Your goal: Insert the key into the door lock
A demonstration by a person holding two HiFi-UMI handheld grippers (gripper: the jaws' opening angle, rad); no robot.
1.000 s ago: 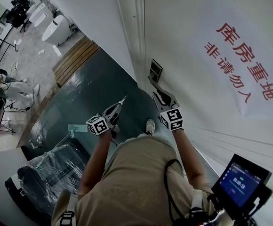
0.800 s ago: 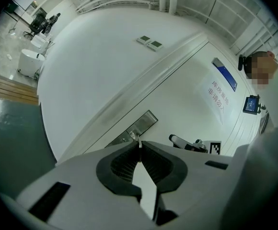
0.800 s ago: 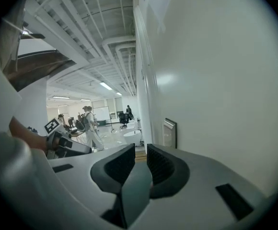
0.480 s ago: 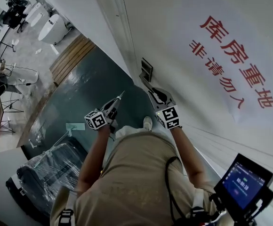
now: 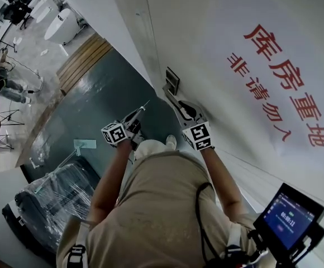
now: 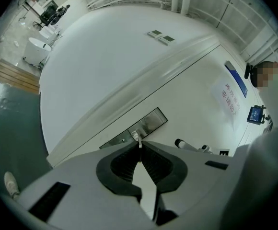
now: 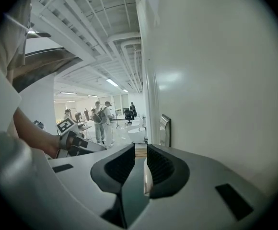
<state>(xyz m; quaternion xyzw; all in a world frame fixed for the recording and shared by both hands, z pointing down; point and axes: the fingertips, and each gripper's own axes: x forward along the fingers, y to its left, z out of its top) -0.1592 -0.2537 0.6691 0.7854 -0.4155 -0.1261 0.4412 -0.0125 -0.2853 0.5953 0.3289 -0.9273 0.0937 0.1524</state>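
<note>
Two tongs [image 5: 137, 115] [image 5: 172, 96], one key [image 6: 138, 139], one lock plate [image 5: 172, 81], one red-lettered sign [image 5: 285, 88], one screen [image 5: 287, 215]

- Door [image 7: 215, 80]: smooth white paint with a soft sheen.
- Lock plate [image 6: 140, 127]: brushed metal, dull grey.
- Key [image 6: 138, 139]: bright bare metal.
- Left gripper [image 6: 139, 146] and right gripper [image 7: 140, 150]: matt grey plastic shells, with black ribbed pads [image 7: 160, 169].
- Floor [image 5: 100, 105]: dark green, glossy, catching the light.
- Boards [image 5: 86, 60]: bare slatted wood.
- Sign [image 5: 296, 54]: thin white sheet, paper by the look.
- Case [image 5: 50, 200]: wrapped in shiny clear film.

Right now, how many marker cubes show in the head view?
2. One cube sits on the left gripper, over the dark floor; the other cube on the right gripper, near the door. None looks hidden.
</note>
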